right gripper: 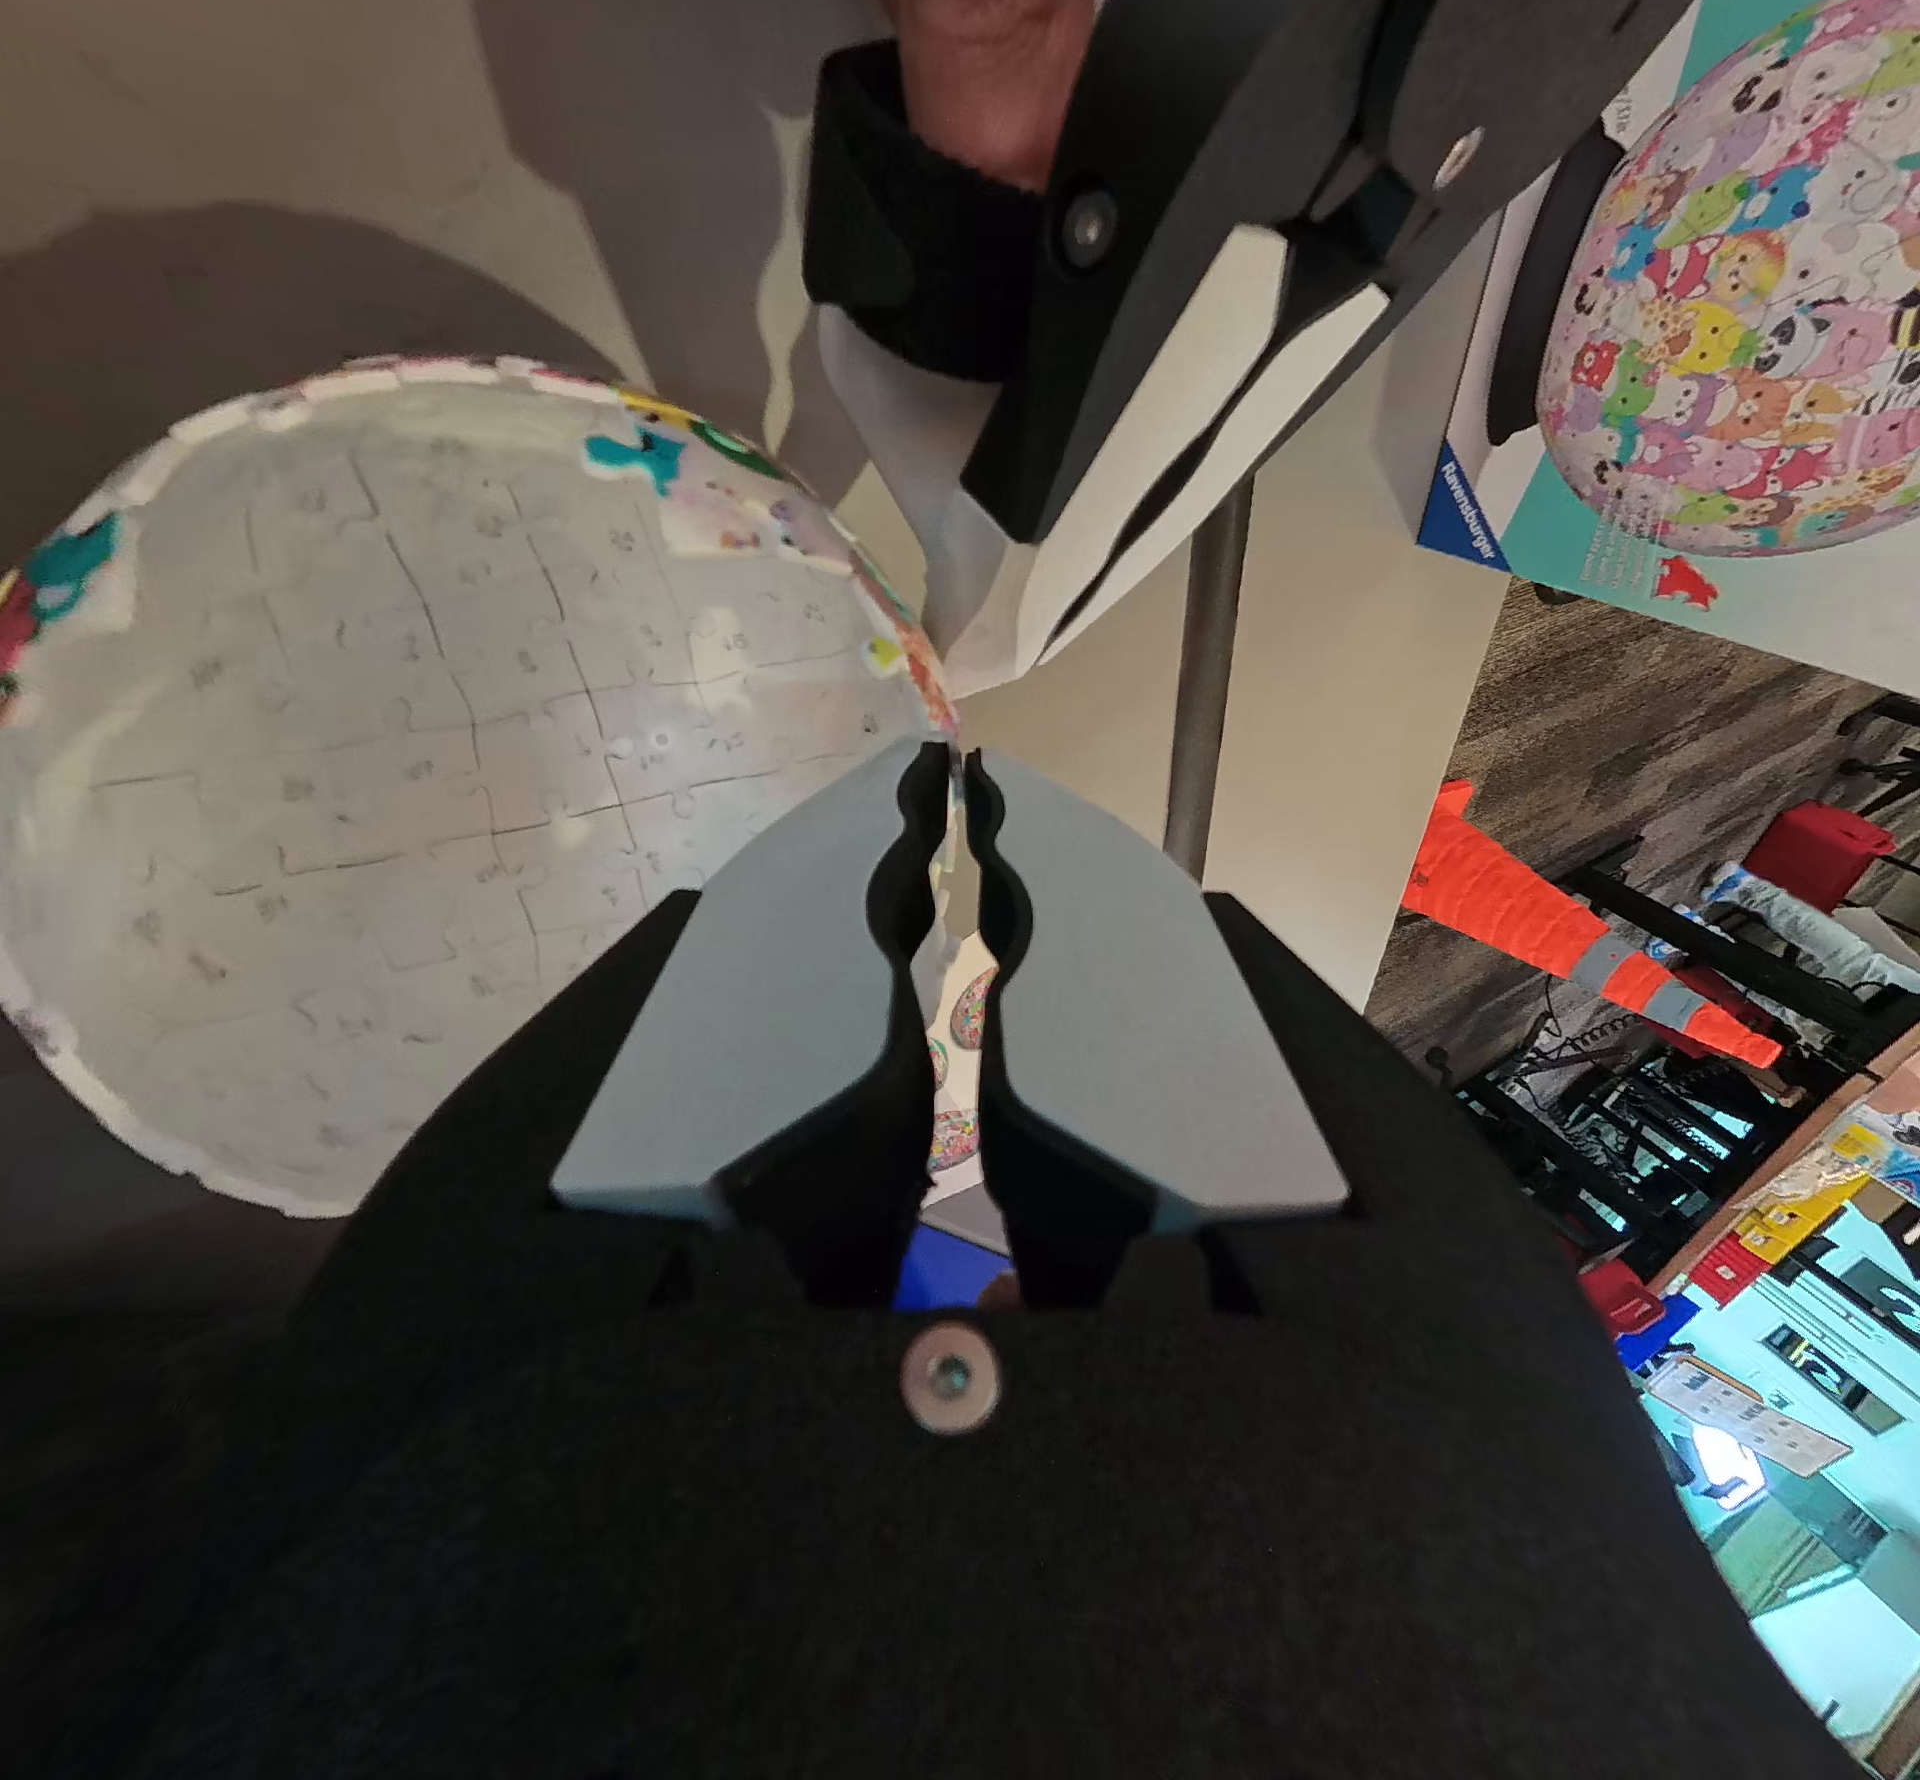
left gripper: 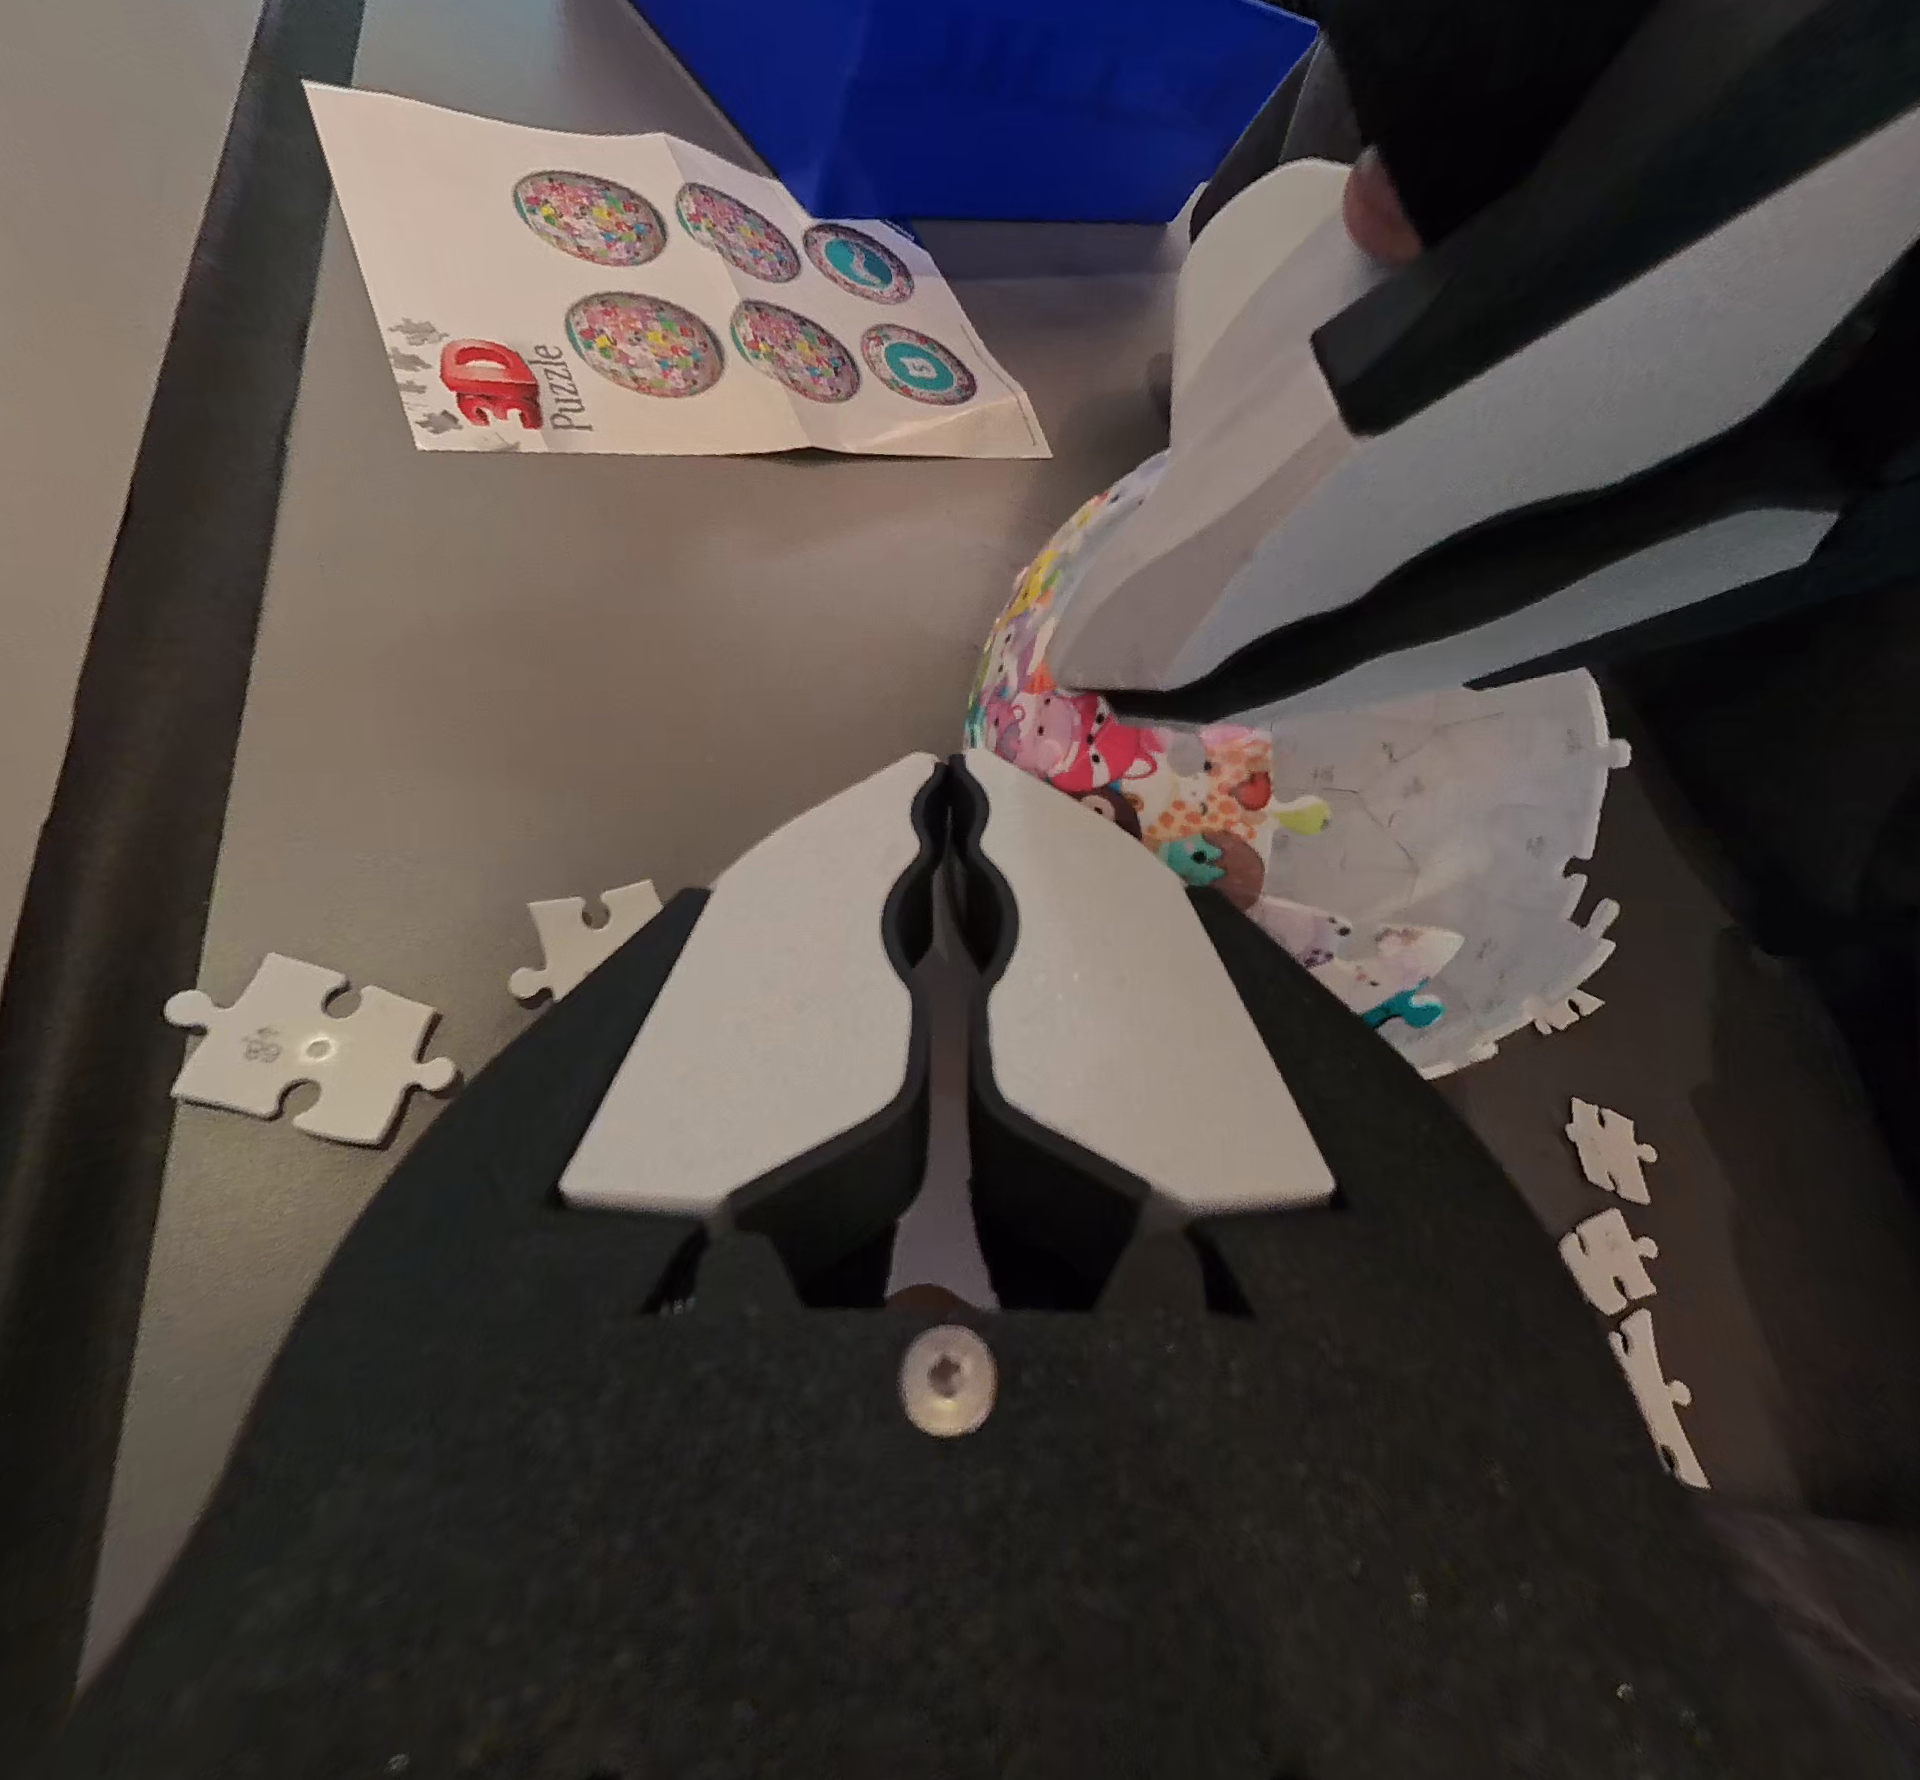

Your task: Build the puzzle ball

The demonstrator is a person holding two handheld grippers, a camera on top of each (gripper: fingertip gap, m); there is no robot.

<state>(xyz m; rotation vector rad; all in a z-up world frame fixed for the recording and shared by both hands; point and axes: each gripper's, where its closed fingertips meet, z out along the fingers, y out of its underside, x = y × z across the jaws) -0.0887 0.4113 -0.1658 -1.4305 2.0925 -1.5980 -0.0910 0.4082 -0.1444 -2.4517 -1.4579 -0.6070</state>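
The half-built puzzle ball [left gripper: 1205,795] is an open shell, colourful outside and white inside, lying on the grey table [left gripper: 623,670]. In the right wrist view its white inside [right gripper: 416,743] faces me. My right gripper [right gripper: 956,759] is shut on the shell's rim; it also shows in the left wrist view [left gripper: 1091,691], coming down from the upper right. My left gripper [left gripper: 951,769] is shut, its tips right at the ball's left edge; I cannot tell whether it holds anything. In the right wrist view it [right gripper: 966,676] touches the rim from above.
Loose white pieces lie face down at the left [left gripper: 312,1044] [left gripper: 587,930] and in a row at the right [left gripper: 1610,1263]. An instruction sheet [left gripper: 675,307] and a blue bin [left gripper: 935,68] lie beyond. A black raised edge [left gripper: 208,483] runs along the left. The puzzle box [right gripper: 1714,328] stands nearby. My left and right fingertips are right by each other.
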